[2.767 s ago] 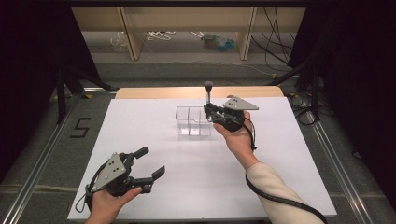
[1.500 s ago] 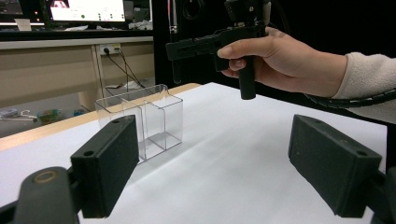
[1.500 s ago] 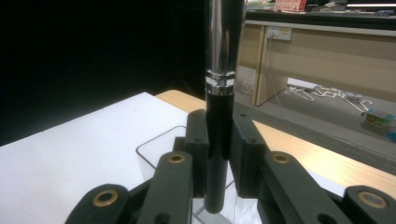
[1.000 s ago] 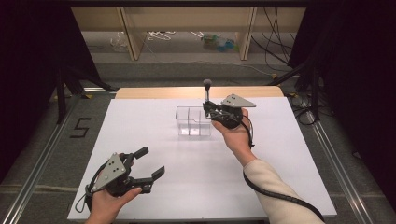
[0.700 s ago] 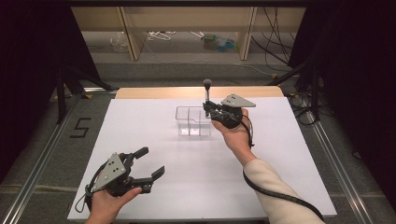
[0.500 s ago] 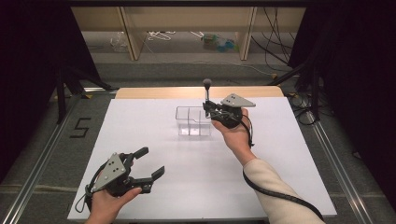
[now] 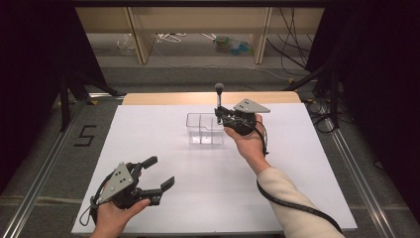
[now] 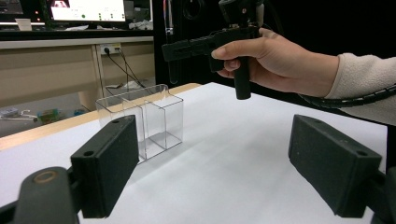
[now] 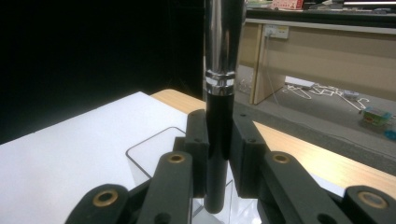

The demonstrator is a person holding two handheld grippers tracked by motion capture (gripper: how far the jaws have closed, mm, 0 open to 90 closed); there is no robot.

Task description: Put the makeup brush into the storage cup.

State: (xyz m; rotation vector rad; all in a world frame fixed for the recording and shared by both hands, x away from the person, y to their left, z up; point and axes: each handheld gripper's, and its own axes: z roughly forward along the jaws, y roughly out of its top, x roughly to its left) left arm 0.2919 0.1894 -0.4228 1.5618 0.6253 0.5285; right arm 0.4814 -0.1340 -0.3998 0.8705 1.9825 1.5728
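Right gripper point(image 7: 220, 115) pinches brush point(image 9: 219, 116) upright by its black handle, above clear box point(image 7: 204, 129), far-centre of surface; light, stiff, slick; grip low on handle. Left gripper point(image 7: 161, 173) spread, empty.

Both grippers are black: the left gripper point(image 7: 157, 173) has blocky, matt pads point(image 8: 109, 167) with small screw holes, the right gripper point(image 9: 218, 154) brass-coloured rivets on its links. Each carries a grey three-cornered plate. A ribbed black cable trails along a cream, possibly knitted sleeve point(image 7: 292, 208)
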